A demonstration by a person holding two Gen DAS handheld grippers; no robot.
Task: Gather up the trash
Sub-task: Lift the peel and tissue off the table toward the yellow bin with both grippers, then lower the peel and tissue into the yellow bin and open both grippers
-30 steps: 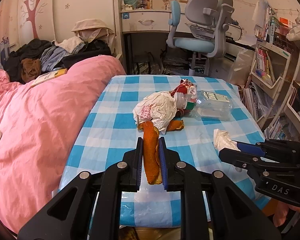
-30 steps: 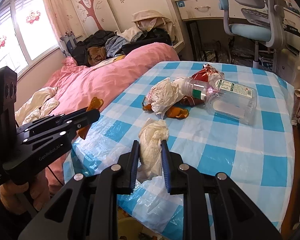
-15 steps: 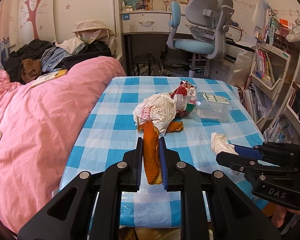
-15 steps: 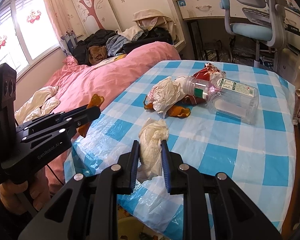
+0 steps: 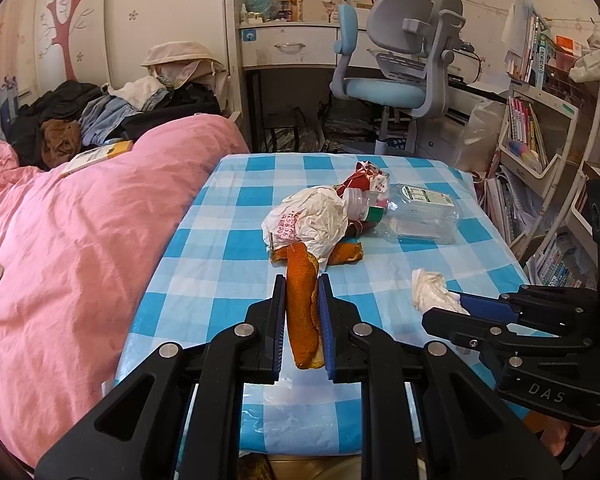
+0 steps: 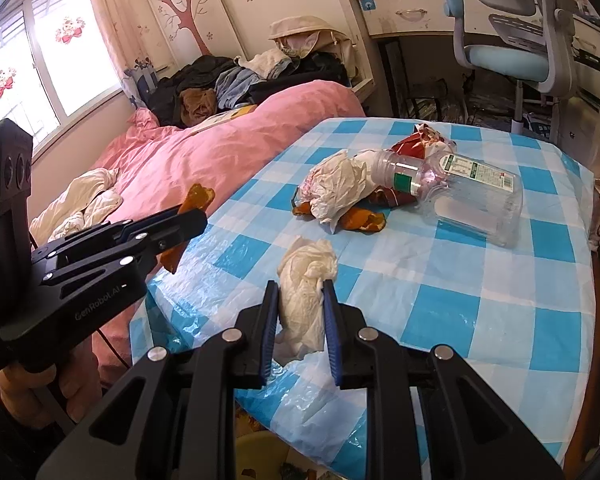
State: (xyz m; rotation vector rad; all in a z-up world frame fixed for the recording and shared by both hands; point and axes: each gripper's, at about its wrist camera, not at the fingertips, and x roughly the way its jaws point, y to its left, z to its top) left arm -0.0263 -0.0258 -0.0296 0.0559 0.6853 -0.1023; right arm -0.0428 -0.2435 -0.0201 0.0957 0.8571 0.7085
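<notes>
Left wrist view: left gripper (image 5: 302,312) clamps peel (image 5: 301,308), right gripper (image 6: 301,312) clamps tissue (image 6: 306,280); advise firm squeeze until over bin, unseen past desk (image 6: 500,304) edge.

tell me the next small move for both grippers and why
Probably carry both loads off the near table edge and release them low. The left gripper is shut on the orange peel, the right gripper on the crumpled tissue, so neither can pick up more.
</notes>
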